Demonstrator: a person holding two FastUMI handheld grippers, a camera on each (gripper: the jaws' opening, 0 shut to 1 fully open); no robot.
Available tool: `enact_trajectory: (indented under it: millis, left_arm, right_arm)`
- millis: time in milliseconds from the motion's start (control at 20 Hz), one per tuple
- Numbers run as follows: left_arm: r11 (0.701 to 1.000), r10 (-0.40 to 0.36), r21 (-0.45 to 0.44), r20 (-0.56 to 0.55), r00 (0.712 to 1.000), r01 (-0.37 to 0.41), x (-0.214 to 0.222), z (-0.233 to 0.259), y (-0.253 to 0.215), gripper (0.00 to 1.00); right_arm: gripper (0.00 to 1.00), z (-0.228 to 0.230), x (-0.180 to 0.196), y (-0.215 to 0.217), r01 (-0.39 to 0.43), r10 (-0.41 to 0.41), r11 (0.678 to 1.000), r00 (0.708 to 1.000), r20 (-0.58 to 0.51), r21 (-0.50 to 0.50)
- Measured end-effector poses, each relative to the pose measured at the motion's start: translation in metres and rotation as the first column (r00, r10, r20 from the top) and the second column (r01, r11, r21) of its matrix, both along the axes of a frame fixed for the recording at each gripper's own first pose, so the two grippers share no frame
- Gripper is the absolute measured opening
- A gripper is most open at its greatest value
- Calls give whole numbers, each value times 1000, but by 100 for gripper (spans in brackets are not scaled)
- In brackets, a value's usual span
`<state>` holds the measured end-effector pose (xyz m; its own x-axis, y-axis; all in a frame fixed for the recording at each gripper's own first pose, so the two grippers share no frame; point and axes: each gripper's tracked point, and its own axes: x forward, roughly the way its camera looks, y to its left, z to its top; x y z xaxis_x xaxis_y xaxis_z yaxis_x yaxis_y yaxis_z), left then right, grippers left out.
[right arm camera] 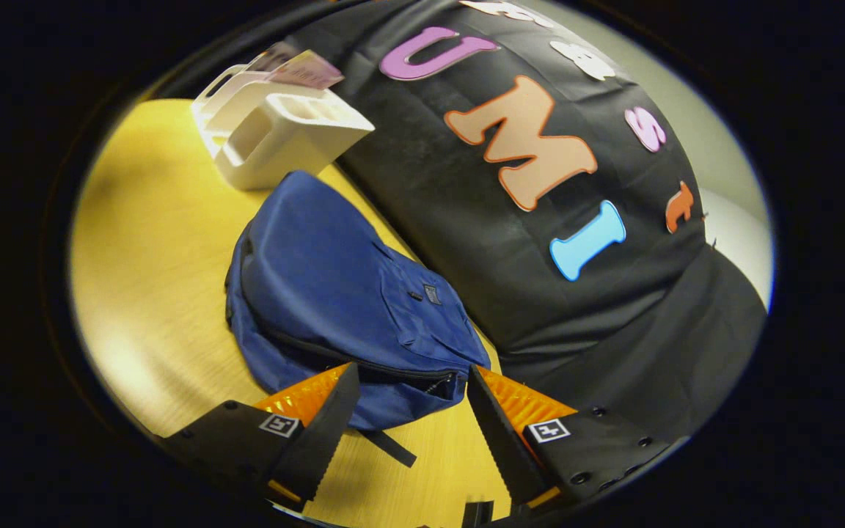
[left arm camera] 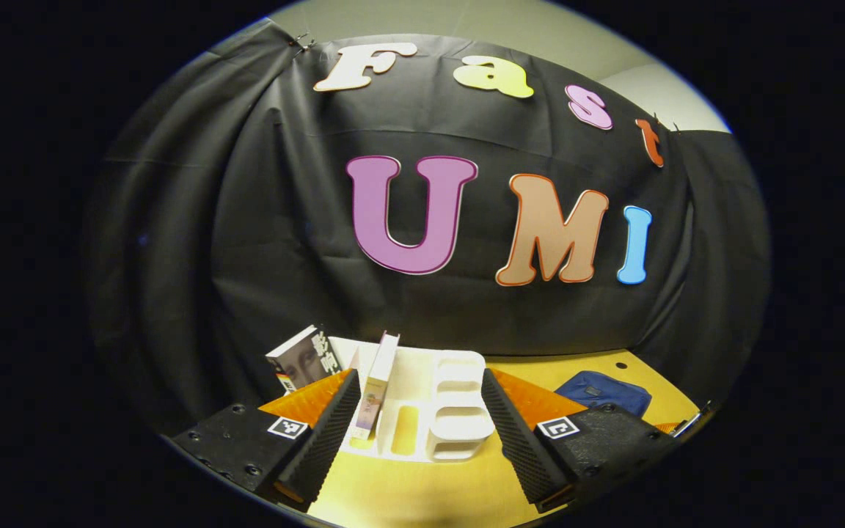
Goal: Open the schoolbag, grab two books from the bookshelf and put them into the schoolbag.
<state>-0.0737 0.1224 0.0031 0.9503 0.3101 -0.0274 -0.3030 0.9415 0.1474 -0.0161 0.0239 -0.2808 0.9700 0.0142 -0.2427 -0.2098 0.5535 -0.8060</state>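
1. The left gripper (left arm camera: 420,433) has its jaws wide apart, holding nothing, facing the white plastic bookshelf (left arm camera: 437,411) on the yellow wooden table (left arm camera: 422,491); two upright books (left arm camera: 377,385) stand in the bookshelf.
2. Right of the bookshelf lies the blue fabric schoolbag (right arm camera: 342,293). The right gripper (right arm camera: 411,411), jaws apart and empty, should pinch the zip end; the zip pull (right arm camera: 446,386) is hard to make out.
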Motion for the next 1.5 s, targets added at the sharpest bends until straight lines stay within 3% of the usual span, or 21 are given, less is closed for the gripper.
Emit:
enact_trajectory:
  millis: [250, 350, 950, 1050, 1150, 1300, 1350, 1400, 1500]
  left_arm:
    - [1000, 29, 7, 23, 999, -29, -12, 10, 14, 97]
    - [999, 40, 15, 37, 998, -41, -17, 16, 18, 97]
    - [999, 46, 14, 82, 996, -48, -15, 25, 26, 97]
    - [999, 47, 19, 86, 995, -49, -11, 26, 27, 97]
    - [998, 53, 16, 81, 995, -54, -6, 23, 27, 97]
    - [997, 77, 22, 63, 995, -79, -4, 21, 34, 97]
    - [996, 86, 27, 59, 995, -87, -5, 19, 39, 97]
    - [995, 92, 30, 54, 994, -94, -5, 18, 43, 96]
    - [994, 101, 23, 47, 994, -102, 0, 20, 50, 97]
  right_arm:
    - [100, -16, 11, 18, -74, 75, 990, 997, 7, -118]
    - [97, -17, 16, 22, -92, 96, 986, 995, 17, -140]
    - [100, -7, 83, 54, -133, 142, 984, 988, 65, -122]
    - [96, -22, 94, 61, -146, 152, 981, 988, 41, -127]
    - [78, -27, 103, 68, -159, 166, 977, 985, 39, -140]
    - [38, -31, 112, 75, -151, 157, 980, 987, 36, -128]
    - [32, -30, 114, 73, -138, 144, 982, 989, 43, -128]
    - [34, -27, 112, 72, -130, 138, 982, 989, 51, -134]
    - [21, -22, 113, 72, -120, 126, 986, 991, 45, -116]
